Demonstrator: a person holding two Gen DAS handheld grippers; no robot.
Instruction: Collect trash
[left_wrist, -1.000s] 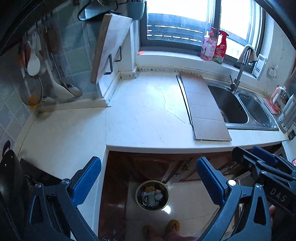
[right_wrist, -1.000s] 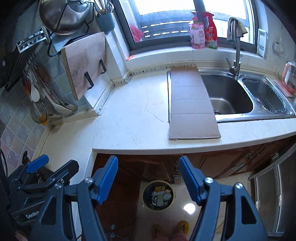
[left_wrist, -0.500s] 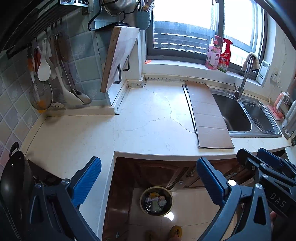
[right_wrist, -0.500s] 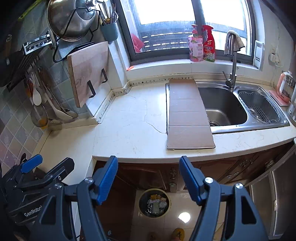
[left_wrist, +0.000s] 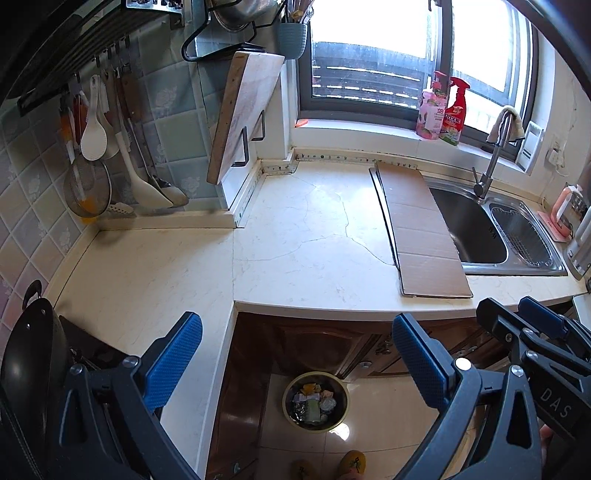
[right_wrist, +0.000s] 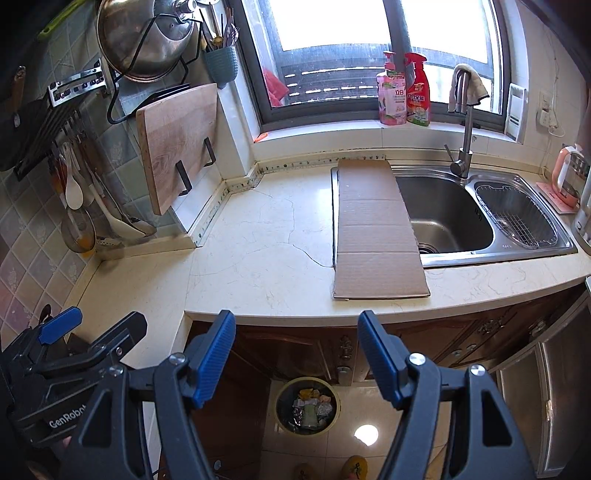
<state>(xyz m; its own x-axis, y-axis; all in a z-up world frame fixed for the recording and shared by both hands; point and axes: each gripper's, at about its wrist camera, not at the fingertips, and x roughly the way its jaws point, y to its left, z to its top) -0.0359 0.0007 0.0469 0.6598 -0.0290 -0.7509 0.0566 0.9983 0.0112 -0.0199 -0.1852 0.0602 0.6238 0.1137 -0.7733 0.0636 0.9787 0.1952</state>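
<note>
We hold both tools, left tool and right tool, wide and empty; the bin holds trash, and only cardboard lies at the desk's front edge.

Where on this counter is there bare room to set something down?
The countertop is bare between the cutting board and the cardboard strip, and along the left leg below the hanging utensils. It is crowded around the sink.

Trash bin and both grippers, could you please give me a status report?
Left gripper open, empty. Right gripper open, empty. Trash bin on floor below counter, holding scraps. Cardboard sheet flat beside sink; nothing blocking.
</note>
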